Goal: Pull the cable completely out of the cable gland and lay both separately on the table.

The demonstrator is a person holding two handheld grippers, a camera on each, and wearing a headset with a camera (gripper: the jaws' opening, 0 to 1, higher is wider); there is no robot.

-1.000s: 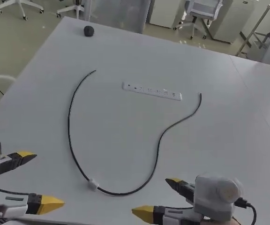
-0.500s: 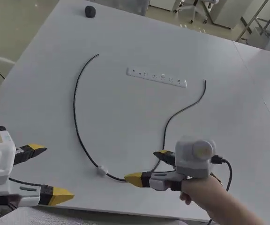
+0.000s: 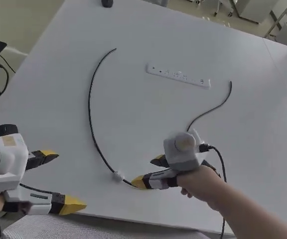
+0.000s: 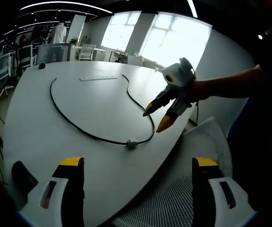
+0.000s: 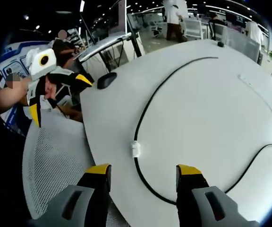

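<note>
Cable gland [image 3: 117,176] seen threaded on black cable [image 3: 90,124] at lower centre of head view, close to near edge of white table [image 3: 133,124]. Right gripper [image 3: 146,172] held just right of gland, jaws spread, nothing grasped. Left gripper [image 3: 68,179] held released at lower left, by table's near edge. Broad bare tabletop seen inside cable loop; power strip [image 3: 178,76] set at upper centre.

I can't read any text, number or brand from here. The white power strip [image 3: 178,76], toward twelve o'clock on the table [image 3: 143,129], carries a row of small dark marks that are too small for me to make out. The tan sticker [image 3: 7,141] on the left gripper [image 3: 68,179], at eight o'clock, shows nothing legible.
</note>
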